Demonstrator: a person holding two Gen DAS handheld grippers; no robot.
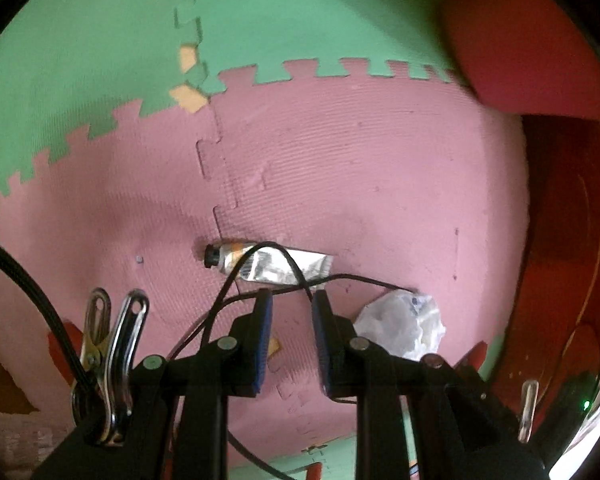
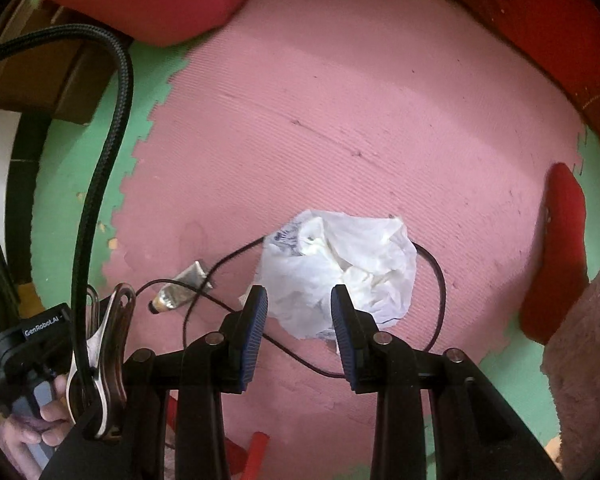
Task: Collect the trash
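A squeezed metal tube (image 1: 268, 266) with a black cap lies on the pink foam mat (image 1: 340, 160). My left gripper (image 1: 293, 300) points down just short of the tube, open by a narrow gap, with nothing between its pads. A crumpled white wrapper (image 1: 400, 326) lies to its right. In the right wrist view the wrapper (image 2: 340, 264) shows between and beyond the fingertips of my right gripper (image 2: 300, 296), which is open above it; the pads do not press on it. The tube (image 2: 180, 290) lies to the left there.
A thin black cable (image 1: 364, 278) loops over the tube and under the wrapper (image 2: 440, 280). A red cushion (image 1: 520, 40) sits at the mat's far edge. A cardboard box (image 2: 60, 80), a red object (image 2: 560, 248) and a fuzzy pink cloth (image 2: 580, 360) border the mat. A hand (image 2: 40, 420) is at lower left.
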